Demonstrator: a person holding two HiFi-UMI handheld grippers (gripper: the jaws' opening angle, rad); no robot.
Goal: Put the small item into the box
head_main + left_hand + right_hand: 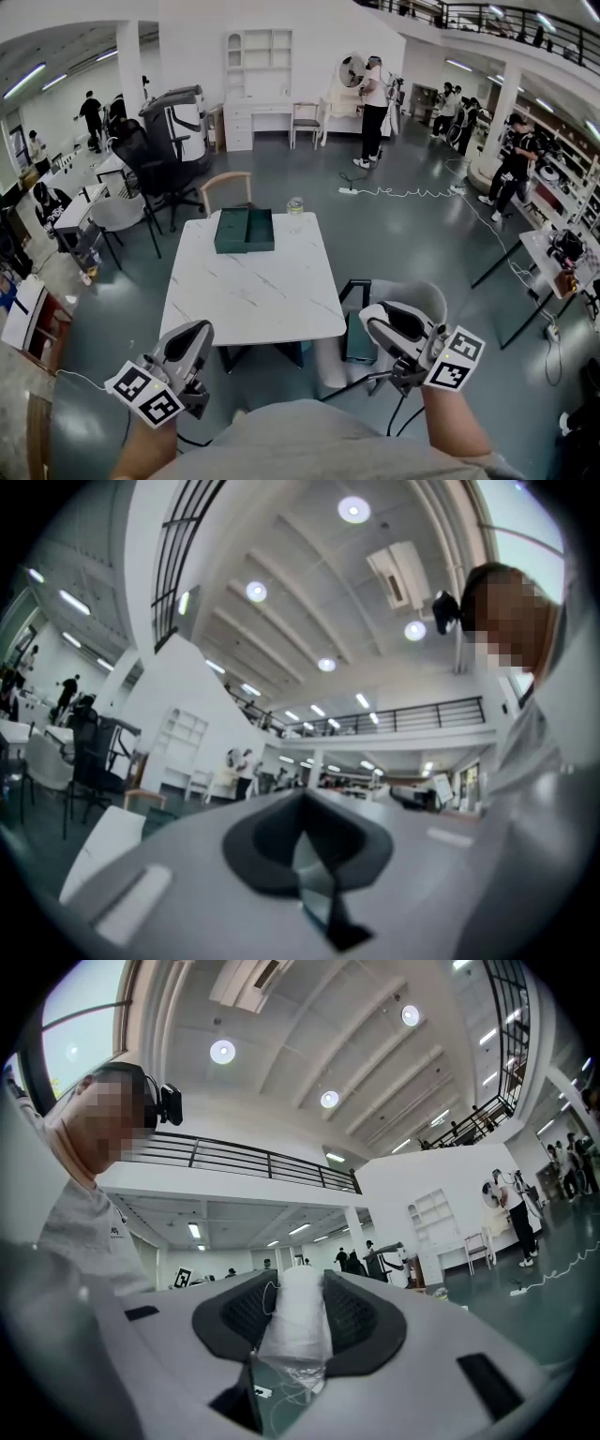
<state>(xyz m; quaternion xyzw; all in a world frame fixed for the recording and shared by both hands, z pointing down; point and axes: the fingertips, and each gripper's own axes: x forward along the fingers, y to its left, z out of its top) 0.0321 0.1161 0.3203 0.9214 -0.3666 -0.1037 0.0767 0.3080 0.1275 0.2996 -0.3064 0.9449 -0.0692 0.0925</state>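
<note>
An open dark green box [244, 230] lies at the far edge of the white marble table [253, 295]. Both grippers are held low, close to my body, short of the table's near edge. In the right gripper view, my right gripper [298, 1283] is shut on a small white item [298, 1321], a plastic-wrapped bundle with loose thread, standing upright between the pads. In the head view the right gripper [398, 330] sits at the lower right; the item does not show there. My left gripper [190, 345], at the lower left, is shut [302, 797] with nothing between its pads.
A small glass jar [295, 206] stands right of the box. A wooden chair [225, 187] faces the table's far side, and a white chair [417, 295] with a dark green bin [357, 328] stands by its near right corner. People and office chairs are farther off.
</note>
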